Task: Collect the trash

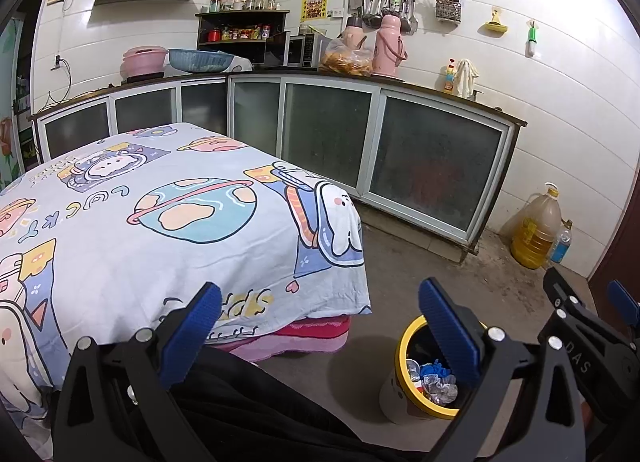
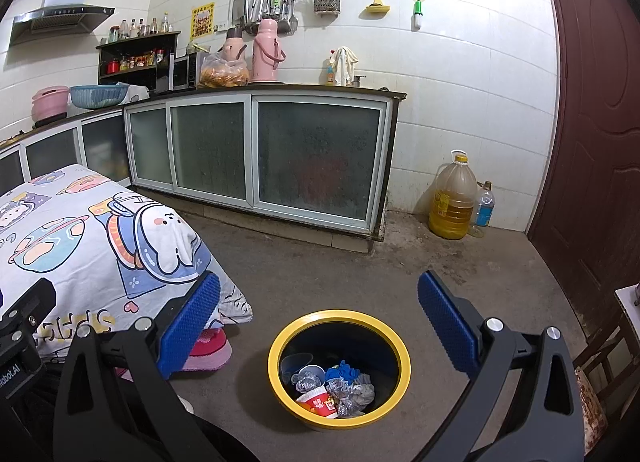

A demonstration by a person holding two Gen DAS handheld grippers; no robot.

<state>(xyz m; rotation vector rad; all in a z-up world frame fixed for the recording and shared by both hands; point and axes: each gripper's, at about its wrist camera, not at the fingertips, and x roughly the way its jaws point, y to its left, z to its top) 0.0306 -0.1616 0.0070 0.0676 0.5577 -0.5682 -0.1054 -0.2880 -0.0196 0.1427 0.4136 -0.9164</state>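
Here, both grippers stand wide apart and empty. The right gripper (image 2: pixel 319 320) hovers directly above the yellow-rimmed trash bin (image 2: pixel 394 346) on the floor, which holds foil wrappers (image 2: pixel 344 390), a red-printed cup (image 2: pixel 319 403) and blue scraps; the left gripper (image 1: pixel 320 326) has the bin just right, the cartoon-print tabletop (image 1: pixel 160 202) left.

Left gripper (image 1: pixel 320 332) fingers spread wide, right gripper (image 2: pixel 320 322) likewise, both empty

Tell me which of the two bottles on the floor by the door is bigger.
The oil jug with the yellow cap; the water bottle beside it is slim and blue-labelled.
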